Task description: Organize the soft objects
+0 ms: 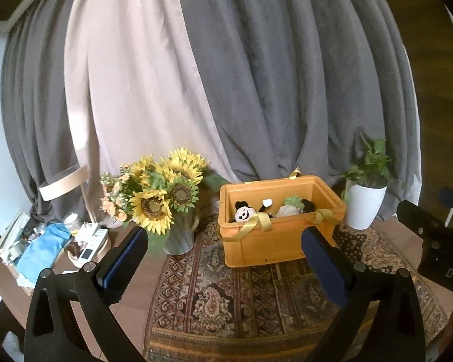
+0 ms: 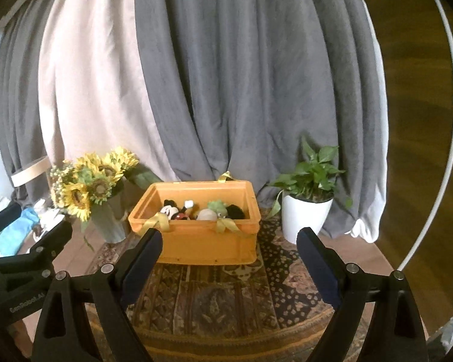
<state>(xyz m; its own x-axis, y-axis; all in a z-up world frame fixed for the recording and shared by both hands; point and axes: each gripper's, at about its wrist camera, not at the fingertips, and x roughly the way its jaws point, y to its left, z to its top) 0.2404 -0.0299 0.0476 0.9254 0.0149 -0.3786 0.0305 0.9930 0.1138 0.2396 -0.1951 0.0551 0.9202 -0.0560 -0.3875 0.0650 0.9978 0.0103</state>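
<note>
1. Orange crate (image 2: 207, 246): one, standing on the rug.
2. Patterned rug (image 2: 226, 298): one, under the crate.
3. Soft toys inside the crate: at least four. One white-faced mouse toy (image 1: 243, 213), one cream round toy (image 2: 207, 214), one green toy (image 2: 217, 206), one black toy (image 2: 235, 211). Others may lie hidden beneath; count uncertain.
4. Yellow ribbon bows on the crate: three visible, two on the near rim (image 2: 157, 221), one on the far rim.
5. Sunflower bouquet in a vase (image 2: 90, 187): one, left of the crate. Large blooms: about five.
6. Potted plant in a white pot (image 2: 306, 211): one, right of the crate.
7. Curtain panels behind the crate: grey (image 2: 241, 90) and pale pink (image 2: 84, 90), one panel of the pink.
</note>
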